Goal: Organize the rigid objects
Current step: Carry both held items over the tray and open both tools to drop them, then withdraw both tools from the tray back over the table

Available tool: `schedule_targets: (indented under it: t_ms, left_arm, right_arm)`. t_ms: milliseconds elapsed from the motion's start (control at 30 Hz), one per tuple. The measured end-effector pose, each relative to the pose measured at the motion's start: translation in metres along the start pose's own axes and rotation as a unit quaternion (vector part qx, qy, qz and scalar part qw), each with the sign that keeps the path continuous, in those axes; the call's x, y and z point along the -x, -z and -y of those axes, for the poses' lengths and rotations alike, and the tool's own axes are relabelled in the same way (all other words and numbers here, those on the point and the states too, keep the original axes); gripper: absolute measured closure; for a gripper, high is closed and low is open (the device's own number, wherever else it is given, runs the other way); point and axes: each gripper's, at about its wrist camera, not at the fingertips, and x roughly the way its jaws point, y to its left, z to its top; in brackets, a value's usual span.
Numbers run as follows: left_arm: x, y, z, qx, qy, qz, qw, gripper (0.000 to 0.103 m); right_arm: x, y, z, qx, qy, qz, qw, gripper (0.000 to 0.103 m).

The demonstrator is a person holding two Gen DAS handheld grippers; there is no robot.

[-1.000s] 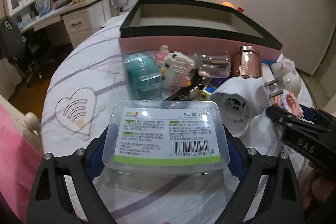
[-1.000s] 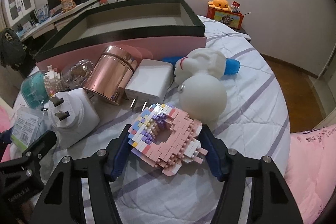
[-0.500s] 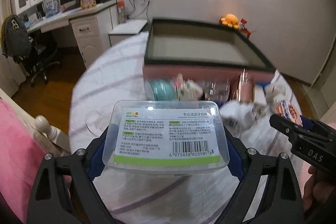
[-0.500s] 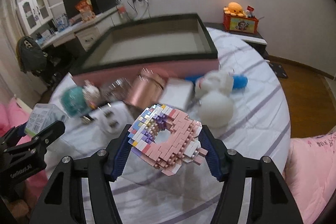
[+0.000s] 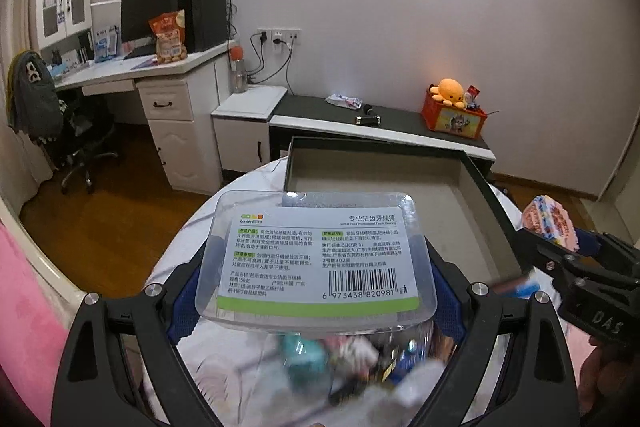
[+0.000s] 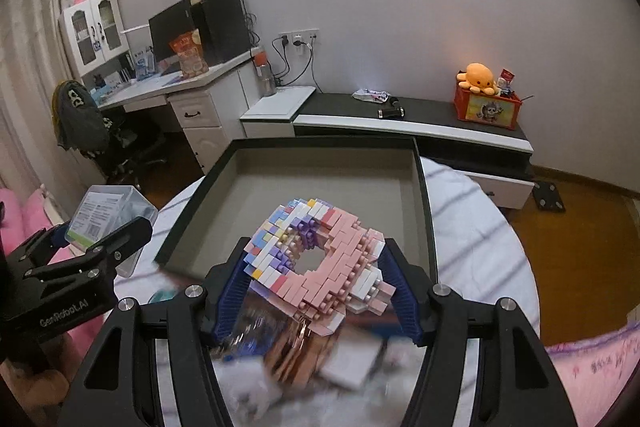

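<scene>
Both hands loaded: left gripper (image 5: 316, 291) clamps the floss box (image 5: 318, 255), right gripper (image 6: 312, 287) pinches the brick donut (image 6: 320, 259). Blurry clutter below (leftovers, probably). Next: lower both into the empty tray (image 6: 424, 211) ahead.

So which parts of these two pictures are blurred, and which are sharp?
Left wrist view: the floss box in the left claw is sharp, its barcode crisp; the clutter below it is smeared by motion. Right wrist view: the brick donut in the right claw is sharp, while the objects beneath are streaked. In both views the fisheye lens bends the room's edges, and the empty tray stays fairly clear.
</scene>
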Motion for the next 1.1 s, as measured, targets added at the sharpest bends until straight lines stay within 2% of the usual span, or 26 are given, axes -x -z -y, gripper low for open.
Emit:
schedule_targets:
  t_ms: [167, 333, 567, 633, 667, 767, 867, 1100]
  left_arm:
    - [-0.05, -0.013, 0.008, -0.003, 0.0, -0.024, 0.9997, 0.01]
    - [-0.092, -0.014, 0.018, -0.012, 0.001, -0.053, 0.9985, 0.01]
    - [-0.117, -0.011, 0.024, -0.019, -0.004, -0.082, 0.9964, 0.01]
    - [-0.117, -0.011, 0.022, -0.019, -0.01, -0.083, 0.9963, 0.01]
    - [-0.115, -0.011, 0.021, -0.02, -0.011, -0.082, 0.9964, 0.009]
    - [-0.105, -0.012, 0.018, -0.022, -0.017, -0.066, 0.9974, 0.0]
    - [-0.088, -0.015, 0.015, -0.025, -0.024, -0.046, 0.9983, 0.0]
    - [-0.036, -0.015, -0.009, 0.002, -0.023, 0.01, 0.9997, 0.0]
  right_arm:
    - [-0.053, -0.019, 0.01, 0.0, 0.006, -0.035, 0.999, 0.038]
    - [-0.093, -0.02, 0.019, 0.005, 0.012, -0.072, 0.997, 0.038]
    - [-0.115, -0.012, 0.021, 0.024, 0.03, -0.101, 0.994, 0.037]
    - [-0.116, -0.01, 0.02, 0.03, 0.044, -0.104, 0.993, 0.029]
    - [-0.115, -0.01, 0.02, 0.031, 0.051, -0.103, 0.993, 0.021]
    - [-0.112, -0.011, 0.022, 0.027, 0.051, -0.103, 0.993, 0.015]
    - [-0.106, -0.011, 0.022, 0.026, 0.058, -0.1, 0.993, 0.0]
    - [-0.073, -0.012, 0.024, -0.002, 0.053, -0.063, 0.997, 0.0]
